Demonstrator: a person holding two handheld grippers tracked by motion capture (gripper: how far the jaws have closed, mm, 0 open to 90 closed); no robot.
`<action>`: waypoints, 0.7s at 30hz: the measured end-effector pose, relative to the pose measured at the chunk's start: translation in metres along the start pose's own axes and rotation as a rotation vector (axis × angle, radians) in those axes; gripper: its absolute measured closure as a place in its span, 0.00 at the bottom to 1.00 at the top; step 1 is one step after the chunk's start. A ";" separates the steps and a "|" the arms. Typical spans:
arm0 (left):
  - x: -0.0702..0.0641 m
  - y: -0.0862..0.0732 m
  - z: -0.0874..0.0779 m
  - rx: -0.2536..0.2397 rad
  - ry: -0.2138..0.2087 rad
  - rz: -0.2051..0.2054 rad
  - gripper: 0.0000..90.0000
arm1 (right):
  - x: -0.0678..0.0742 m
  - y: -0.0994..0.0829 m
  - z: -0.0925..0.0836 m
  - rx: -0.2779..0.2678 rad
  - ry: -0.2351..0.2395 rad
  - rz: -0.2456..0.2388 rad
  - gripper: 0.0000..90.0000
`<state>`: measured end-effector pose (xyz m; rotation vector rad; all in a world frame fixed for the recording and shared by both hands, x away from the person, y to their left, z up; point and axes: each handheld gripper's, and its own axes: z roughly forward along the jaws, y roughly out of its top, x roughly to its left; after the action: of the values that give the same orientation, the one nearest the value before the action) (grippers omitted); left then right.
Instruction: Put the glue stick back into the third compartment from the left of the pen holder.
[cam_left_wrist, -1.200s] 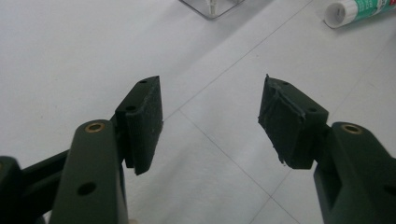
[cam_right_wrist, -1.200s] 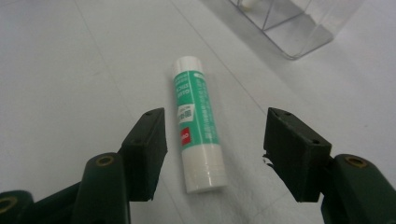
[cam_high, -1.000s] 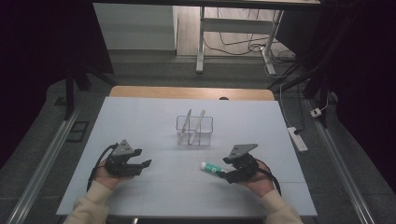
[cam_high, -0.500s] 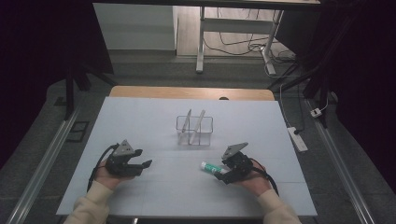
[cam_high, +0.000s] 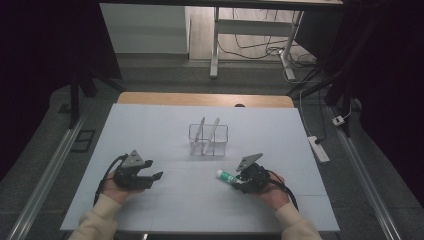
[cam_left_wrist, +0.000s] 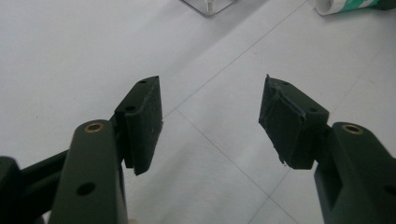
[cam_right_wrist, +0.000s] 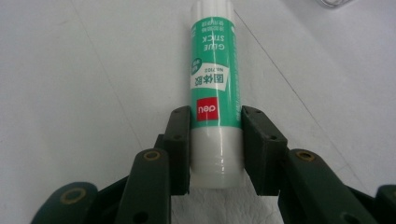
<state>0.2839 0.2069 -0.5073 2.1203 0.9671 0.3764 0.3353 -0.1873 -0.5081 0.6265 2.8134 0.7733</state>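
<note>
A green and white glue stick (cam_high: 224, 174) (cam_right_wrist: 212, 70) lies flat on the white table (cam_high: 150, 125), right of centre near the front. My right gripper (cam_high: 237, 181) (cam_right_wrist: 215, 116) has just been closing its jaws, and both pads now press on the stick's white lower end. My left gripper (cam_high: 154, 170) (cam_left_wrist: 210, 107) rests low over the table at the front left, open, with bare table between its pads. The glue stick's (cam_left_wrist: 350, 4) end also shows at the top right of the left gripper view.
A clear wire-framed holder (cam_high: 208, 137) (cam_left_wrist: 210, 5) with two slanted dividers stands at the table's middle, behind both grippers. A white power strip (cam_high: 318, 148) lies on the floor past the table's right edge. A wooden strip (cam_high: 200, 99) runs along the far edge.
The right gripper has edged left over the glue stick and closed its jaws on the stick's near end. The left gripper has kept still.
</note>
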 end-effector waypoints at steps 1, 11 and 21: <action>0.000 0.000 0.000 -0.001 -0.002 0.001 0.44 | 0.000 0.000 0.000 0.000 -0.002 -0.004 0.72; -0.015 0.009 0.002 -0.005 -0.007 0.069 0.44 | 0.004 0.004 -0.005 -0.039 0.009 -0.014 0.72; -0.028 0.020 0.010 -0.003 -0.024 0.126 0.44 | 0.011 0.011 -0.007 -0.068 0.044 -0.024 0.72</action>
<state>0.2807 0.1720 -0.4983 2.1839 0.8218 0.4140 0.3278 -0.1774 -0.4973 0.5717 2.8147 0.8839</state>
